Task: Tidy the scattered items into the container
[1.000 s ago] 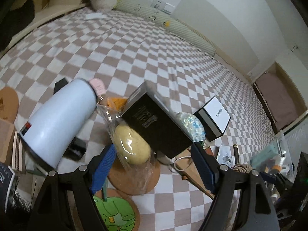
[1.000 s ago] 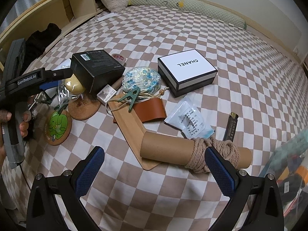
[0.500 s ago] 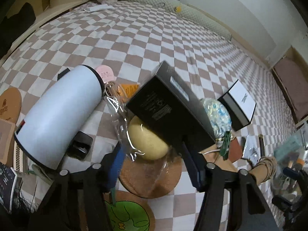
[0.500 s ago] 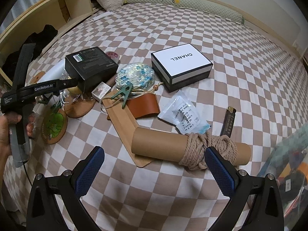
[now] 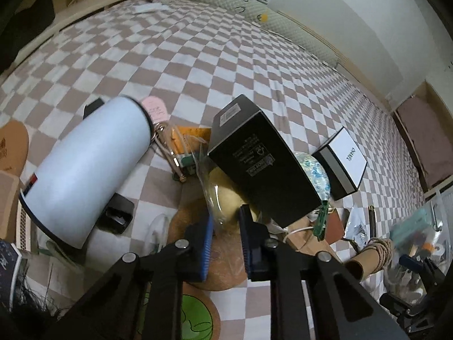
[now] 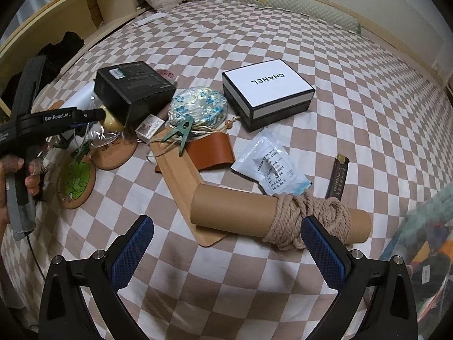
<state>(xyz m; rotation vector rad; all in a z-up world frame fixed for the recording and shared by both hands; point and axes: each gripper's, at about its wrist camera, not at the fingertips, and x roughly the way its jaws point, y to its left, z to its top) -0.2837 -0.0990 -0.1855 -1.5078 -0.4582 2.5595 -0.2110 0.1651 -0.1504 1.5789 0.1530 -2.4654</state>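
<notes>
My left gripper [image 5: 225, 235] has closed its blue pads on a clear plastic bag holding a yellow round thing [image 5: 223, 198], which lies on a cork coaster [image 5: 218, 257]. A black box [image 5: 260, 161] leans on the bag, touching it. In the right wrist view the left gripper [image 6: 96, 116] reaches under that black box [image 6: 133, 90]. My right gripper [image 6: 226, 243] is open and empty above a cardboard tube wound with rope [image 6: 280, 215]. A clear container bag with items [image 6: 427, 240] sits at the right edge.
On the checkered bed lie a white bottle [image 5: 82, 175], a white Chanel box [image 6: 267, 92], a blue-patterned pouch [image 6: 198, 107], a green clip [image 6: 181, 136], a brown leather piece [image 6: 211, 151], a white sachet [image 6: 271, 164], a dark stick [image 6: 337, 178] and a green coaster [image 6: 76, 181].
My left gripper has gone from wide open to closed on the plastic bag under the black box. The right gripper stayed open and drew slightly nearer the tube.
</notes>
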